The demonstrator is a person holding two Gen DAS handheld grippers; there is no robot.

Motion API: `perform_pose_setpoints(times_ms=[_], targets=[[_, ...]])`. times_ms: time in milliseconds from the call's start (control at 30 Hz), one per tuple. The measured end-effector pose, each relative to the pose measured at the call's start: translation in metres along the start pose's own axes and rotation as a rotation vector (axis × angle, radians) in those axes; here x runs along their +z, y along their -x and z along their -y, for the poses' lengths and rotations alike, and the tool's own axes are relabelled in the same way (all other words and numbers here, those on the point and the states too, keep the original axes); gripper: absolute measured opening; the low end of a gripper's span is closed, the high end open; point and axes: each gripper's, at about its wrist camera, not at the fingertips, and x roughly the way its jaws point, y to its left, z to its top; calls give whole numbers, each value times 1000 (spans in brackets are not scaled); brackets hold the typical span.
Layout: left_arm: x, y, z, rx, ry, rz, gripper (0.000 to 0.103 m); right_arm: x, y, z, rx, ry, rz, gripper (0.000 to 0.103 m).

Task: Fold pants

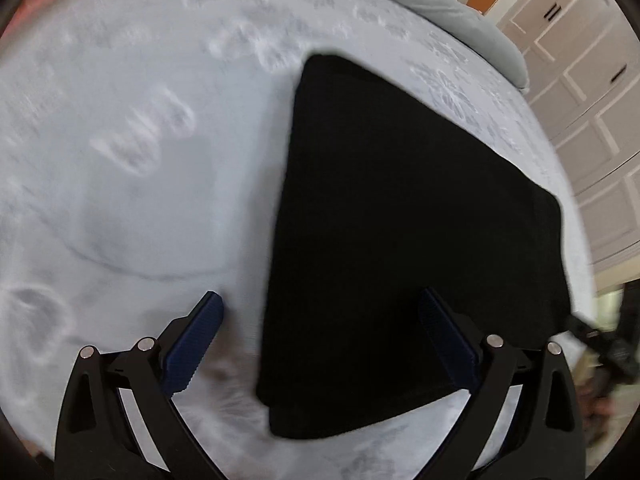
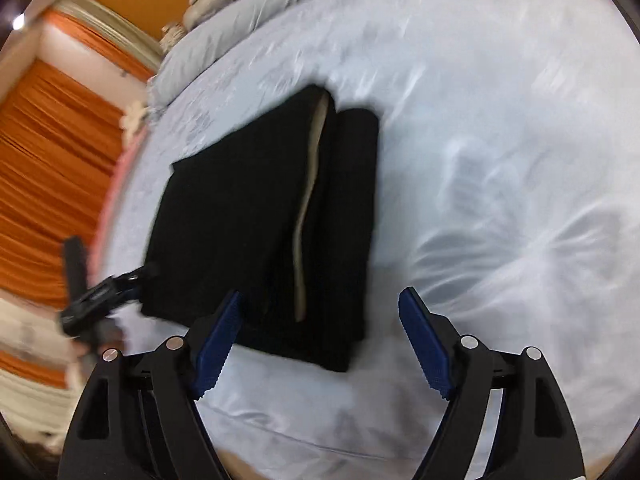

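The black pants (image 1: 400, 240) lie folded into a compact rectangle on the pale bedspread (image 1: 140, 160). In the right wrist view the pants (image 2: 260, 220) show stacked layers with a pale lining strip along one fold. My left gripper (image 1: 320, 320) is open and empty, above the near edge of the pants. My right gripper (image 2: 320, 320) is open and empty, above the near right corner of the pants. The left gripper also shows in the right wrist view (image 2: 120, 284) at the pants' left edge, and the right gripper shows at the right edge of the left wrist view (image 1: 600, 344).
Grey pillows (image 1: 460, 8) lie at the head of the bed. A white panelled wardrobe (image 1: 580, 80) stands beyond the bed's right side. Orange curtains (image 2: 52, 160) hang on the left in the right wrist view. The bedspread (image 2: 500, 160) is wrinkled around the pants.
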Motion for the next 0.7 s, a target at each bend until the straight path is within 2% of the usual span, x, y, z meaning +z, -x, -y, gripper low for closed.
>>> perform_pose_setpoints(times_ms=[33, 67, 100, 133, 167, 200, 233, 300, 367, 433, 467, 500, 533, 567, 667, 700], targets=[[2, -4, -1, -22, 8, 1, 94, 1, -10, 1, 25, -7, -24, 70], [4, -4, 2, -44, -10, 17, 87, 3, -21, -1, 35, -4, -25, 63], [6, -5, 5, -87, -31, 15, 59, 4, -24, -6, 29, 17, -14, 52], [7, -4, 7, -135, -21, 5, 44, 5, -24, -15, 16, 51, -10, 46], [7, 1, 6, -149, 6, 13, 37, 7, -16, -30, -16, 98, 17, 38], [6, 10, 8, -144, 4, 36, 22, 6, -6, -41, -14, 128, 49, 35], [3, 29, 13, -125, -25, 85, 20, 6, 4, -52, 10, 155, 81, 34], [-4, 61, 18, -146, -54, 126, 20, 2, 25, -74, 66, 213, 124, 35], [-20, 85, 20, -90, -89, 152, 22, -4, 26, -81, 42, 262, 104, 41], [-32, 77, 13, -22, -101, 121, 37, -14, 5, -71, -76, 269, 13, 51], [-37, 66, 7, 3, -93, 73, 39, -17, -4, -63, -130, 236, -20, 59], [-39, 57, 3, 27, -78, 37, 43, -21, -7, -53, -146, 191, -34, 61], [-41, 53, -2, 44, -61, 27, 54, -24, -2, -48, -110, 164, -24, 62], [-44, 59, -3, 67, -58, 71, 60, -26, 5, -47, -86, 151, -6, 62], [-47, 87, 4, 146, -115, 212, 78, -31, 29, -45, -86, 144, 87, 63], [-47, 96, 7, 164, -118, 258, 89, -29, 36, -38, -62, 108, 117, 62]])
